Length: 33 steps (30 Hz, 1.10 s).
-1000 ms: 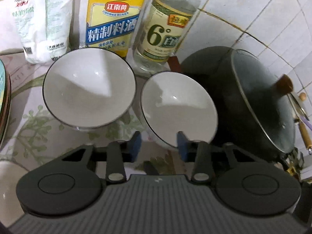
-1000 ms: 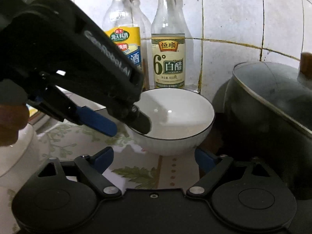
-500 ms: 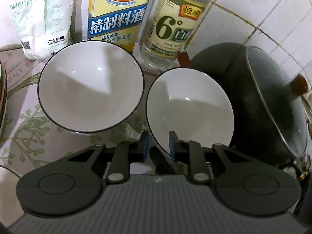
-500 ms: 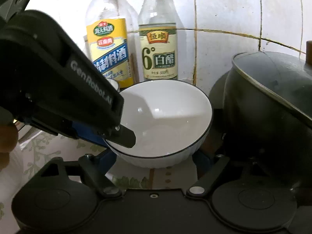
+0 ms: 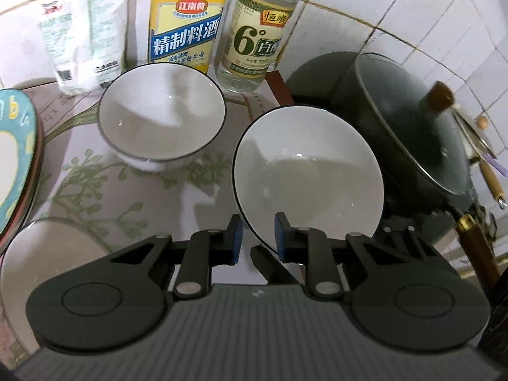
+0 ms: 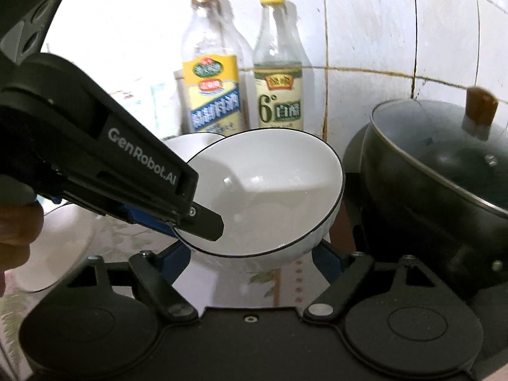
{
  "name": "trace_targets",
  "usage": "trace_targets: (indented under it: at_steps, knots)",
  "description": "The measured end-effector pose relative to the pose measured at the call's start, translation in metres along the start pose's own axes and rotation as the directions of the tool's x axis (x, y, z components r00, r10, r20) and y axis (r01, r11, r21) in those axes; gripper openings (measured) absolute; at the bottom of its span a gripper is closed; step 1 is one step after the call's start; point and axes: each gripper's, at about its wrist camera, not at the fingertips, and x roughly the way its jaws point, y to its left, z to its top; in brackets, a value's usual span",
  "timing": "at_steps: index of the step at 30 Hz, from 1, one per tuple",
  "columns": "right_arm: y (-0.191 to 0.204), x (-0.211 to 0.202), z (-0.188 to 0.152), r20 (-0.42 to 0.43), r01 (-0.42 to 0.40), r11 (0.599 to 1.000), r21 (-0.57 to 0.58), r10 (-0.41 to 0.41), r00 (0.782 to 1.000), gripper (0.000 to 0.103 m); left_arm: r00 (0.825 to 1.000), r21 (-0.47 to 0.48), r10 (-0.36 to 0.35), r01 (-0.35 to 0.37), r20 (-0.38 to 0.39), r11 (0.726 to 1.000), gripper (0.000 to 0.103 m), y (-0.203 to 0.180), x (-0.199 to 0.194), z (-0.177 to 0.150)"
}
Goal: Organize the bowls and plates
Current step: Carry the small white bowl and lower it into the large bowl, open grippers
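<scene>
A white bowl with a thin dark rim (image 5: pixel 308 171) hangs tilted above the counter. My left gripper (image 5: pixel 257 235) is shut on its near rim, one pad inside and one outside. In the right wrist view the same bowl (image 6: pixel 270 197) sits between the fingers of my right gripper (image 6: pixel 252 257), whose blue pads press its lower sides, and the left gripper (image 6: pixel 203 225) pinches its left rim. A second matching bowl (image 5: pixel 162 117) stands on the counter before the bottles. A third white bowl (image 5: pixel 54 254) lies at the near left. A blue-rimmed plate (image 5: pixel 22 146) sits at the far left.
A black lidded wok (image 5: pixel 412 127) crowds the right side, close to the held bowl. A yellow-labelled bottle (image 5: pixel 187 16), a vinegar bottle (image 5: pixel 260 31) and a white bag (image 5: pixel 82 31) stand against the tiled wall. A person's hand (image 6: pixel 16 231) grips the left tool.
The left jaws closed onto the bowl's rim. Both grippers then drew back from the bottles and rose, and the bowl came up tilted with them.
</scene>
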Motion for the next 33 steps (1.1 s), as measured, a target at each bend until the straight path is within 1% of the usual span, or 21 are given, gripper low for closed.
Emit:
trace_targets:
  at_steps: [2, 7, 10, 12, 16, 19, 23, 27, 30, 33]
  knots:
    - [0.009, -0.014, 0.000, 0.008, 0.009, 1.000, -0.020, -0.009, 1.000, 0.087, 1.000, 0.003, -0.012, 0.012, 0.009, 1.000, 0.020, 0.000, -0.014, -0.006]
    - [0.032, -0.051, 0.001, 0.055, 0.036, 0.997, -0.062, -0.032, 0.998, 0.087, 0.997, 0.024, -0.039, 0.037, 0.063, 0.999, 0.020, -0.001, -0.053, -0.022]
    - [0.046, -0.072, 0.004, 0.072, 0.040, 0.997, -0.072, -0.035, 0.997, 0.087, 0.995, 0.027, -0.054, 0.052, 0.078, 0.998, 0.020, 0.001, -0.078, -0.029]
    - [0.053, -0.084, 0.007, 0.074, 0.038, 0.996, -0.076, -0.032, 0.997, 0.087, 0.995, 0.020, -0.055, 0.053, 0.089, 0.998, 0.020, 0.003, -0.091, -0.034]
    - [0.072, -0.101, 0.014, 0.076, 0.018, 0.995, -0.098, -0.011, 0.997, 0.087, 0.993, 0.024, -0.035, 0.033, 0.113, 0.999, 0.020, 0.010, -0.121, -0.046]
    - [0.086, -0.111, 0.016, 0.066, -0.003, 0.994, -0.106, 0.010, 0.998, 0.087, 0.993, 0.003, -0.038, 0.038, 0.112, 0.999, 0.020, 0.021, -0.138, -0.050]
    - [0.106, -0.119, 0.016, 0.057, -0.043, 0.991, -0.125, 0.051, 0.997, 0.087, 0.993, -0.024, -0.021, 0.024, 0.118, 0.999, 0.020, 0.040, -0.159, -0.057]
    - [0.128, -0.113, 0.016, 0.052, -0.071, 0.984, -0.163, 0.081, 0.995, 0.087, 0.991, -0.055, -0.002, 0.009, 0.132, 0.998, 0.020, 0.062, -0.174, -0.066]
    - [0.143, -0.106, 0.016, 0.037, -0.098, 0.978, -0.186, 0.106, 0.994, 0.087, 0.990, -0.086, 0.018, -0.006, 0.137, 0.996, 0.020, 0.079, -0.178, -0.071]
    - [0.153, -0.096, 0.016, 0.015, -0.127, 0.972, -0.198, 0.133, 0.991, 0.087, 0.992, -0.118, 0.024, -0.009, 0.124, 0.993, 0.020, 0.095, -0.178, -0.071]
